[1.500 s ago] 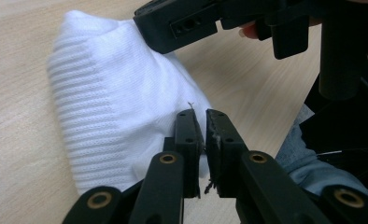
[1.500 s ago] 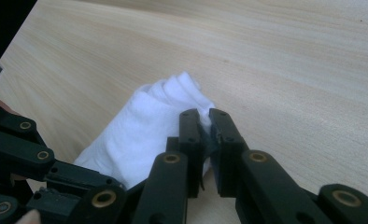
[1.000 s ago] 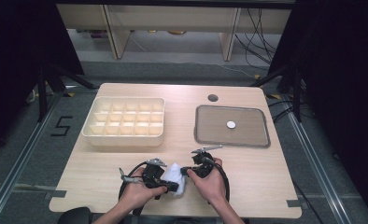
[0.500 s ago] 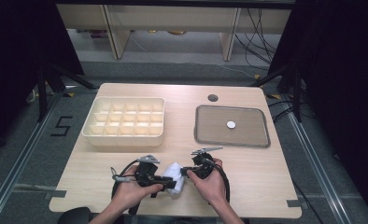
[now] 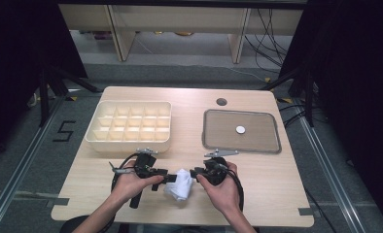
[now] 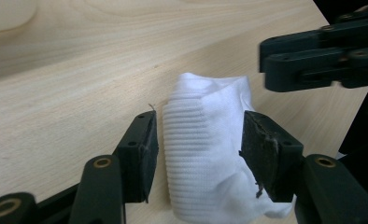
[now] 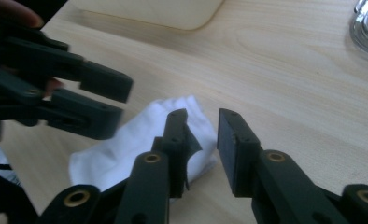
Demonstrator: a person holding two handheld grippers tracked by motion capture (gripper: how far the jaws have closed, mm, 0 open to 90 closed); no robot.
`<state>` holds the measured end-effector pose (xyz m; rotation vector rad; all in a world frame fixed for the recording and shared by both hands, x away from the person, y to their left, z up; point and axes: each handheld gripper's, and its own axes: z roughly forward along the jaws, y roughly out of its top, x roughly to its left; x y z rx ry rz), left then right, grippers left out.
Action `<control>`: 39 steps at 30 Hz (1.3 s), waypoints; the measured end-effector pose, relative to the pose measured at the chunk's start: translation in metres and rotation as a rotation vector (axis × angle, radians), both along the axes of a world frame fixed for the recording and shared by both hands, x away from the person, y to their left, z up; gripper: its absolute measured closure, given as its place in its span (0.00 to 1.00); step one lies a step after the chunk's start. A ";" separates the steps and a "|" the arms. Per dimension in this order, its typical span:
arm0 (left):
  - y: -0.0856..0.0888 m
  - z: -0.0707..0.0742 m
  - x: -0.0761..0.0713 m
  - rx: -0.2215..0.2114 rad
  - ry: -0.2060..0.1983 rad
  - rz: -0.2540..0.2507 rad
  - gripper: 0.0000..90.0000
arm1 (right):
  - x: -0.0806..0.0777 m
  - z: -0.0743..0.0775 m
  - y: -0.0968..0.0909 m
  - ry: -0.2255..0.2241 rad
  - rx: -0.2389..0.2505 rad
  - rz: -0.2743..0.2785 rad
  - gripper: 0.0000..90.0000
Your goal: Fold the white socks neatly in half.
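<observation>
A small white ribbed sock (image 5: pixel 178 183) lies crumpled on the wooden table near the front edge, between my two grippers. My left gripper (image 5: pixel 164 175) points right at it. In the left gripper view its jaws have just been opening and now straddle the sock (image 6: pixel 205 144) without pressing on it. My right gripper (image 5: pixel 196 173) points left from the other side. In the right gripper view its jaws (image 7: pixel 208 140) have also just been opening, with bare table in the gap and the sock (image 7: pixel 140 135) lying just behind the left jaw.
A cream box (image 5: pixel 129 144) of several compartments stands at the back left. At the back right is a grey tray (image 5: pixel 241 150) with a small white disc (image 5: pixel 240 129) in it. A dark round hole (image 5: pixel 221 102) sits near the far edge.
The left gripper has let go of the sock, opened its jaws and drawn back to the left. The right jaws have opened a little. More of the sock shows between the grippers.
</observation>
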<state>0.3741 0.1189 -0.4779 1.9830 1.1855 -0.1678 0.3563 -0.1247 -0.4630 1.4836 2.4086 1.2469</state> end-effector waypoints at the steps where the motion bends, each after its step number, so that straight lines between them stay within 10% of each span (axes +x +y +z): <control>1: -0.001 -0.001 0.000 -0.012 0.002 -0.007 0.50 | -0.003 0.003 0.001 0.001 0.000 0.014 0.86; 17: -0.006 -0.012 0.010 0.004 0.115 -0.042 0.46 | -0.012 -0.025 0.015 0.129 -0.098 0.112 0.88; 39: -0.008 -0.022 0.017 0.007 0.228 -0.046 0.57 | -0.009 -0.028 0.018 0.097 -0.119 0.118 0.90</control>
